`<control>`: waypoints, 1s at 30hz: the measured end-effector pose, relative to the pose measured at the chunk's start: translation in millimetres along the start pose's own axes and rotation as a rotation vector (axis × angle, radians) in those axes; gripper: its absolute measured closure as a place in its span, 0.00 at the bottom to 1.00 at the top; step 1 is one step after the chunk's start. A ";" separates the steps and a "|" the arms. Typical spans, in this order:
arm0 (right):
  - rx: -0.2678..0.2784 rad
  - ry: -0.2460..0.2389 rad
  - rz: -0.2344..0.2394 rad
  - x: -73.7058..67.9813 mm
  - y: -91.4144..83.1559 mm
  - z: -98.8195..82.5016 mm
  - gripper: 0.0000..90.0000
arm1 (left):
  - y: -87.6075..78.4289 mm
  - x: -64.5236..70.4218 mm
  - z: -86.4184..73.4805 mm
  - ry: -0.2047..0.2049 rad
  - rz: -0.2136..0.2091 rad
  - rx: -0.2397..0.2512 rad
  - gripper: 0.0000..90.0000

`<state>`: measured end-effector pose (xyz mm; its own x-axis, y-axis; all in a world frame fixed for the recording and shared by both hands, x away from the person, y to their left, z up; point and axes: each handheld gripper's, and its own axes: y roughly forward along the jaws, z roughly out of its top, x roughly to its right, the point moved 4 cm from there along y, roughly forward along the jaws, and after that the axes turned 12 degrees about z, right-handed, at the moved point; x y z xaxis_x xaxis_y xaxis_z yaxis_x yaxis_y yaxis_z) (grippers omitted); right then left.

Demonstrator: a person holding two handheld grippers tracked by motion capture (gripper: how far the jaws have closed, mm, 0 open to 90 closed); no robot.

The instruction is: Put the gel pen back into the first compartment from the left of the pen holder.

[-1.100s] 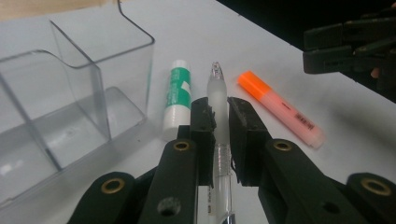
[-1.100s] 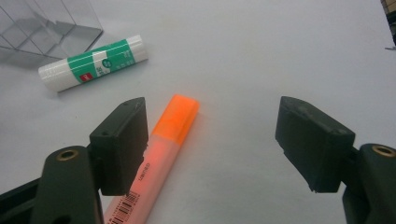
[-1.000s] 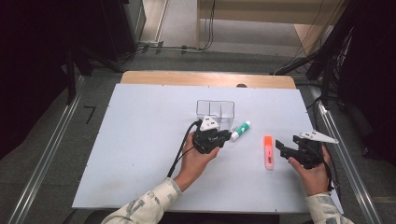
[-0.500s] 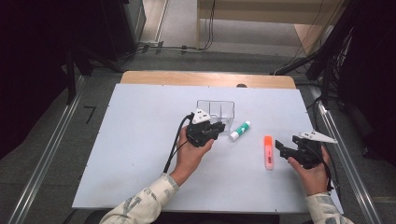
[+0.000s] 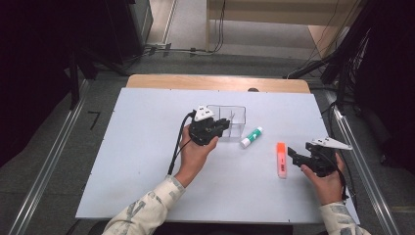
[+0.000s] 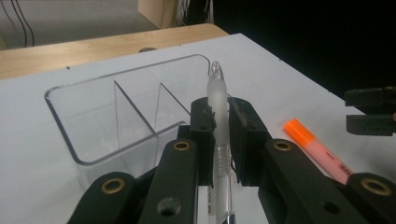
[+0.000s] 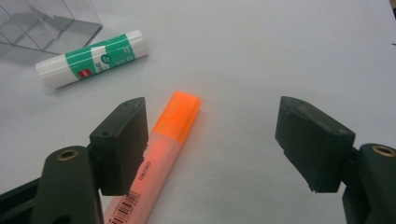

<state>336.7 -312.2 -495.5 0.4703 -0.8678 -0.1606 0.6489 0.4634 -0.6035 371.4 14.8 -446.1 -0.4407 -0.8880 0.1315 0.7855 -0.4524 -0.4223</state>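
Pen delivery is the step in hand, as I judge it: my left gripper (image 5: 222, 126) has its fingers (image 6: 203, 126) clamped narrowly on a clear pen (image 6: 218, 100), held upright with its frosted end up, right at the near wall of the clear three-compartment organizer (image 5: 237, 109). In the high view the pen and organizer sit near the counter's (image 5: 127, 161) centre, at about 12 o'clock from my left hand (image 5: 195, 152). Next, I reckon, I must carry the pen over a compartment, keep it vertical, lower it and let go.

My left forearm comes in from 6 o'clock, angled toward 1 o'clock. My right gripper (image 7: 224, 144) rests low at 4 o'clock from the organizer, fingers wide and holding nothing, aimed at an orange highlighter (image 7: 166, 135) lying just beside one finger. A green-and-white glue stick (image 5: 251, 137) lies between organizer and highlighter.
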 end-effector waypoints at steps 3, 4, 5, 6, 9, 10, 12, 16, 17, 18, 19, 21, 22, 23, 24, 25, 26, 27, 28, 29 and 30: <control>0.003 0.005 -0.001 0.2 -0.1 0.1 0.27 | -0.5 -4.5 4.0 -0.004 0.011 0.002 0.90; 0.002 0.004 -0.001 0.3 -0.3 0.1 0.27 | -0.5 -5.7 5.2 -0.008 0.013 0.003 0.90; 0.004 0.005 -0.001 0.2 -0.4 0.3 0.27 | -0.4 -6.7 6.3 -0.011 0.012 0.001 0.90; 0.004 0.004 -0.001 0.2 -0.5 0.3 0.27 | -0.3 -8.0 7.6 -0.009 0.016 0.004 0.90; 0.005 -0.001 -0.001 0.2 -0.5 0.5 0.27 | 0.1 -9.8 10.4 -0.014 0.020 0.008 0.90; 0.003 0.000 -0.001 0.1 -0.4 0.4 0.27 | 0.1 -11.0 11.4 -0.012 0.021 0.006 0.90; 0.002 0.002 -0.003 0.2 -0.5 0.3 0.27 | 1.0 -13.1 12.8 -0.019 0.023 0.006 0.90; 0.006 0.006 -0.003 0.4 -1.2 0.5 0.27 | 2.3 -17.5 16.6 -0.030 0.032 0.007 0.90; 0.006 0.006 -0.004 0.3 -1.2 0.5 0.27 | 2.7 -18.1 17.8 -0.032 0.033 0.009 0.90; 0.005 0.006 -0.004 0.4 -1.1 0.5 0.27 | 2.9 -18.7 19.0 -0.029 0.032 0.008 0.90; 0.004 0.004 -0.003 0.5 -1.0 0.5 0.27 | 3.1 -19.3 20.3 -0.029 0.035 0.010 0.90; 0.004 0.003 -0.002 0.4 -1.1 0.5 0.27 | 3.9 -20.5 22.7 -0.027 0.040 0.012 0.90; 0.005 0.005 -0.003 0.4 -1.1 0.5 0.27 | 4.4 -21.4 23.6 -0.028 0.040 0.013 0.90; 0.005 0.005 -0.003 0.5 -1.2 0.5 0.27 | 5.3 -22.3 24.3 -0.027 0.045 0.012 0.90; 0.005 0.005 -0.004 0.7 -1.3 0.5 0.27 | 6.3 -23.2 24.8 -0.028 0.047 0.010 0.90; 0.005 0.005 -0.004 0.8 -1.4 0.5 0.27 | 7.1 -24.5 25.3 -0.031 0.050 0.008 0.90; 0.005 0.005 -0.004 0.8 -1.3 0.5 0.27 | 8.2 -25.5 25.7 -0.041 0.049 0.008 0.90; 0.004 0.006 -0.004 0.6 -1.2 0.4 0.27 | 9.1 -26.7 26.3 -0.044 0.048 0.006 0.90; 0.003 0.004 -0.002 0.4 -1.3 0.4 0.27 | 9.9 -27.5 27.0 -0.046 0.052 0.006 0.90; 0.004 0.006 -0.003 0.1 -1.3 0.4 0.27 | 10.4 -28.3 27.8 -0.048 0.055 0.007 0.90; 0.006 0.007 -0.004 0.0 -1.3 0.5 0.27 | 10.7 -29.2 28.8 -0.049 0.057 0.006 0.90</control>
<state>336.2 -312.7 -494.3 0.4638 -0.8708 -0.1634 0.6541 0.4609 -0.5997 405.2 33.5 -428.7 -0.3740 -0.9151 0.1510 0.8113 -0.4017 -0.4249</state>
